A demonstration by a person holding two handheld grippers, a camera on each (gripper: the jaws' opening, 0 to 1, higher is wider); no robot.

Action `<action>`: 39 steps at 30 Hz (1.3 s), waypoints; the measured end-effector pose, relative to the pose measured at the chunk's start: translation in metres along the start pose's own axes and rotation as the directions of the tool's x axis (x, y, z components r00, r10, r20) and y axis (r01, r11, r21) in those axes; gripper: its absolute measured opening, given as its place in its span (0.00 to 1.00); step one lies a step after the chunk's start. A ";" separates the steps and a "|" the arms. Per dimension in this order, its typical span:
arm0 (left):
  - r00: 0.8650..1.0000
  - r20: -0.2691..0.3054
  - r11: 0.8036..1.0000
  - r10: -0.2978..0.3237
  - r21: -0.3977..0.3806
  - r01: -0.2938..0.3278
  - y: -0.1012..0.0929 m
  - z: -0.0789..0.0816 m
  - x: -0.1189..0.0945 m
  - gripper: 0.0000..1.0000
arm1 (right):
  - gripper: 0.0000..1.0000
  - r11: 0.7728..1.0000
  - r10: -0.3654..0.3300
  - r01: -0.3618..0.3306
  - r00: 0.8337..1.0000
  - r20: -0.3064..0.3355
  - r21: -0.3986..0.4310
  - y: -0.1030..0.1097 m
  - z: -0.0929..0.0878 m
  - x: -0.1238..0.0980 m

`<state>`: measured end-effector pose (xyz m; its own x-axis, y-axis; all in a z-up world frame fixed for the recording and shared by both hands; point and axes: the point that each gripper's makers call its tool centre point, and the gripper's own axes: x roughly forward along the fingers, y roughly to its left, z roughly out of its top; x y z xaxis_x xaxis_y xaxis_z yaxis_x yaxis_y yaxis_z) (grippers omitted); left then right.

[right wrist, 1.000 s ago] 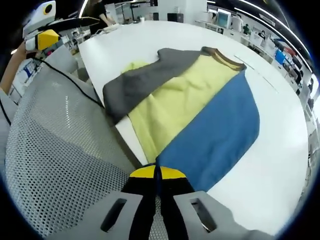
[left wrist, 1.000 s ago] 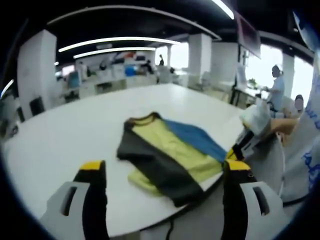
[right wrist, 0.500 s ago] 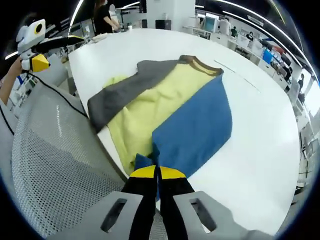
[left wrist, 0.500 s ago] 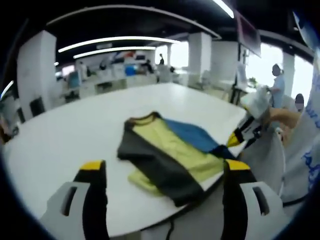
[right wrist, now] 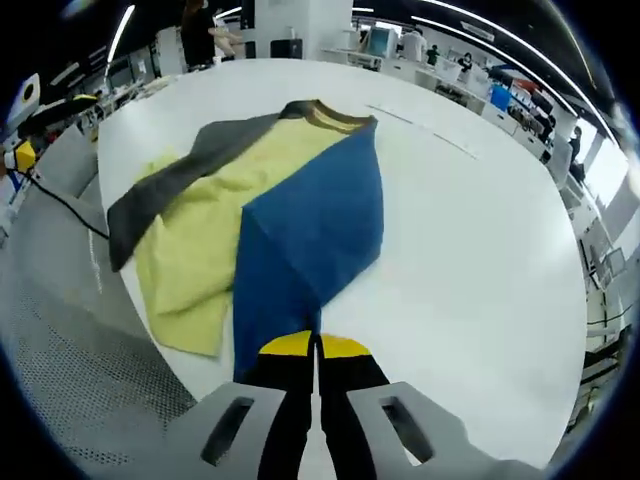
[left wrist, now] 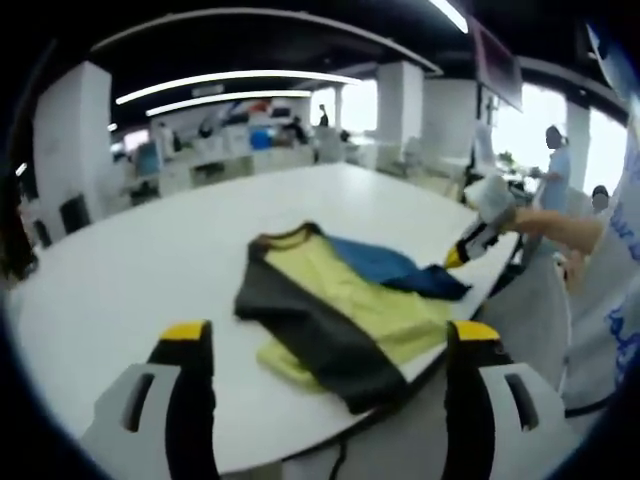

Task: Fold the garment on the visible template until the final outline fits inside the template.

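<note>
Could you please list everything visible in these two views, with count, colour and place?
garment: one, blue, yellow and dark grey, lying on the table, blue side lifted and folded over.
table: one, white, under the garment.
mesh chair back: one, grey, beside the table's near edge.
office desks and monitors: several, far background.
people: at least two, in the background.
ceiling lights: several, white strips overhead.
left gripper: one, black with yellow tips, jaws apart, short of the garment.
right gripper: one, same colours, jaws closed on the blue edge.
</note>
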<state>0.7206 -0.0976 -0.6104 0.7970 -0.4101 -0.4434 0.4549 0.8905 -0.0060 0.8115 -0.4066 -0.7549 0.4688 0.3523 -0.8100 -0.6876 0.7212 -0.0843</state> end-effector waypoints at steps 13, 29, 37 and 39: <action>1.000 -0.009 1.000 -0.001 0.010 0.001 -0.006 0.004 0.003 0.91 | 0.12 0.999 0.012 -0.010 0.999 0.037 -0.035 0.011 -0.007 -0.017; 1.000 -0.028 1.000 0.004 0.021 -0.004 -0.014 0.004 0.003 0.90 | 0.04 1.000 -0.011 0.011 0.999 0.031 0.016 -0.010 -0.031 -0.008; 0.999 -0.039 0.999 0.028 0.017 -0.027 -0.015 0.003 0.001 0.90 | 0.02 1.000 -0.008 0.007 0.999 0.038 0.021 -0.024 -0.025 -0.011; 0.999 -0.038 0.999 0.032 0.014 -0.032 -0.015 0.004 0.001 0.90 | 0.02 1.000 -0.018 0.017 0.999 0.046 0.019 -0.034 -0.021 -0.014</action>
<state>0.7160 -0.1124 -0.6074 0.7954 -0.3732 -0.4775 0.4350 0.9002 0.0211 0.8170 -0.4485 -0.7532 0.5064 0.3662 -0.7806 -0.6688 0.7383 -0.0875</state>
